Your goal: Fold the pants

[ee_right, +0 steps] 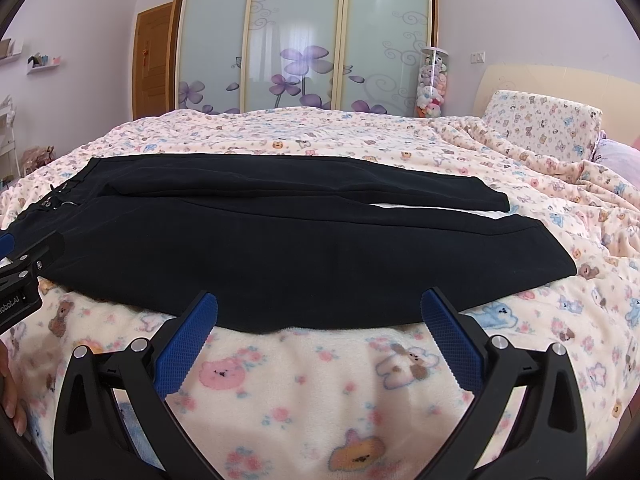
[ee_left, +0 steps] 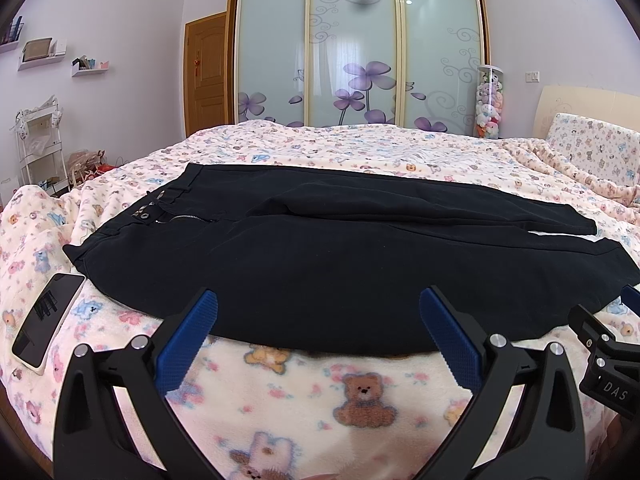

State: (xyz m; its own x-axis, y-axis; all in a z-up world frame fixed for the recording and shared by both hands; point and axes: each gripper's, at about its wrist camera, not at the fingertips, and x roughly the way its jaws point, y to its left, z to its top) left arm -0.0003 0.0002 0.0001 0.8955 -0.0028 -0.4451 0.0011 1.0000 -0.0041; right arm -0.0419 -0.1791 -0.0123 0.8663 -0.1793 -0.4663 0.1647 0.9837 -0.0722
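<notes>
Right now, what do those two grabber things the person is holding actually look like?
Each tool is a black plastic frame splaying into two arms, tipped with blue, bumpy-textured pads and dotted with round silver bolts: the left tool and right tool match. White lettering marks their bodies, "DAS" on the right one, "obot.AI" on the left. No cables or sleeves show.

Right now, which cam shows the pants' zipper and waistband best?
Left wrist view: the zipper and waistband of the black pants lie unobstructed at left. In the right wrist view the waistband sits at the frame's left edge, partly hidden behind the left gripper.
</notes>
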